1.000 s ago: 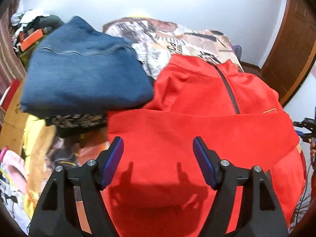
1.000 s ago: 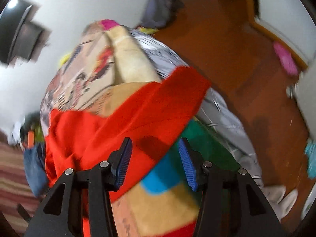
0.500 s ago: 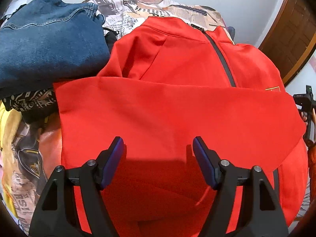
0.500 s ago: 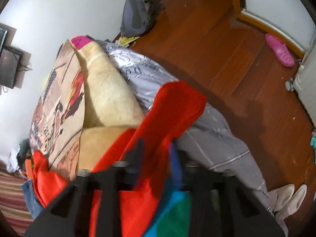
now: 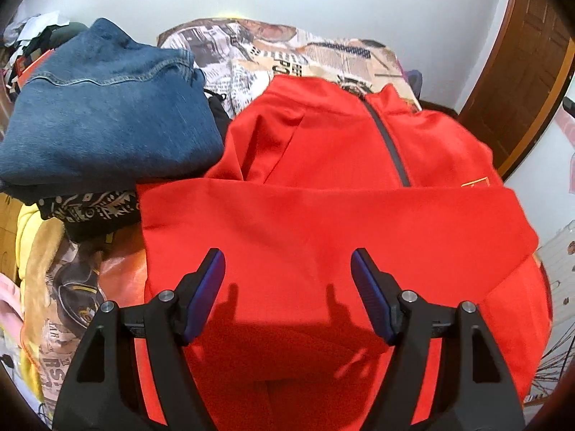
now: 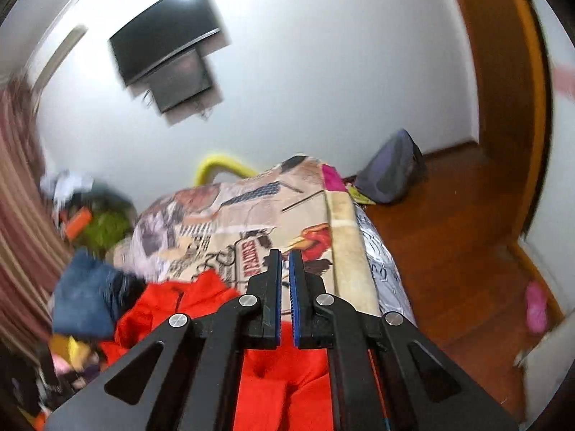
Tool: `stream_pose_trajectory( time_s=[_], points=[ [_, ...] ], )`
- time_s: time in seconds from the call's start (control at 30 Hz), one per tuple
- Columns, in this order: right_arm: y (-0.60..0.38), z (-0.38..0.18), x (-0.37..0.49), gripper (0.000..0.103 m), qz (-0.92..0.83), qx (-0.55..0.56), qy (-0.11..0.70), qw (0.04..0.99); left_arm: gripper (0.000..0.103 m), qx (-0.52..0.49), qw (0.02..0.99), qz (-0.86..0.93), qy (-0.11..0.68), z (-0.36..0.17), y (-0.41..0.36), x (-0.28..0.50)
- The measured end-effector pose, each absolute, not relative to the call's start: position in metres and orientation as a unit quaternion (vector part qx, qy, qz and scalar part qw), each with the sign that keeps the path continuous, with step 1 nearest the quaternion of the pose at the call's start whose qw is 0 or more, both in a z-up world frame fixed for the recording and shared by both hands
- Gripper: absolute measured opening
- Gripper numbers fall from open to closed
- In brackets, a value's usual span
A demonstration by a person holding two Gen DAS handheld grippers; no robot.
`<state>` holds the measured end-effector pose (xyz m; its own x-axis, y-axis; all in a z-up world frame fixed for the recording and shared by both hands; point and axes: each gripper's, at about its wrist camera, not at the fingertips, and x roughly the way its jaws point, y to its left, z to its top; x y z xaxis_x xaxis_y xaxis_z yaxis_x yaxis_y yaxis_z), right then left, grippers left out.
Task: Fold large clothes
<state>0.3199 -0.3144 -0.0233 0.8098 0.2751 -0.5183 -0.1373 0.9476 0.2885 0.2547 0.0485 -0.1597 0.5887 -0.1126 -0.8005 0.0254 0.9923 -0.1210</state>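
Note:
A red zip jacket (image 5: 323, 151) lies spread on the bed, with one sleeve (image 5: 323, 222) folded flat across its chest. My left gripper (image 5: 287, 255) hovers open over that sleeve, and nothing sits between its blue pads (image 5: 208, 294). My right gripper (image 6: 284, 253) is raised high above the bed and points toward the far wall. Its jaws are shut, with red jacket fabric (image 6: 284, 377) pinched low between the pads and hanging down under them. More of the jacket (image 6: 161, 309) lies to the left below it.
Folded blue jeans (image 5: 100, 125) sit on a black patterned garment (image 5: 90, 208) left of the jacket. A printed bedcover (image 5: 287, 50) covers the bed. A wooden door (image 5: 517, 72) is at the right. A grey backpack (image 6: 391, 172) and a pink slipper (image 6: 535, 305) lie on the wooden floor.
My right gripper closed on the red sleeve at the bed's edge, then rose and rolled upright with the fabric. The left gripper's view swayed over the jacket; its jaws stayed open.

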Motion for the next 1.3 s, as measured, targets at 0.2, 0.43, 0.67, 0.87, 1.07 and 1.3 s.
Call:
stream_pose_trajectory(
  time_s=[0.2, 0.43, 0.67, 0.87, 1.07, 1.3],
  points=[
    [-0.334, -0.089, 0.318, 0.055, 0.096, 0.188, 0.397, 0.893, 0.071, -0.044, 0.891, -0.044, 0.450, -0.156, 0.048, 0.246],
    [-0.402, -0.185, 0.309, 0.055, 0.004, 0.315, 0.481, 0.818, 0.072, -0.045, 0.885, -0.041, 0.462, -0.168, 0.043, 0.249],
    [-0.431, -0.244, 0.309, 0.055, -0.018, 0.410, 0.513, 0.754, 0.071, -0.049, 0.877, -0.042, 0.477, -0.184, 0.034, 0.260],
    [-0.437, -0.252, 0.333, 0.051, -0.037, 0.426, 0.495, 0.757, 0.071, -0.055, 0.873, -0.045, 0.482, -0.191, 0.028, 0.268],
    [-0.433, -0.230, 0.346, 0.008, -0.041, 0.385, 0.469, 0.794, 0.071, -0.031, 0.879, -0.038, 0.475, -0.186, 0.022, 0.266],
    [-0.385, -0.097, 0.321, 0.007, 0.034, 0.277, 0.353, 0.893, 0.071, -0.016, 0.888, -0.037, 0.458, -0.171, 0.028, 0.254]
  ],
)
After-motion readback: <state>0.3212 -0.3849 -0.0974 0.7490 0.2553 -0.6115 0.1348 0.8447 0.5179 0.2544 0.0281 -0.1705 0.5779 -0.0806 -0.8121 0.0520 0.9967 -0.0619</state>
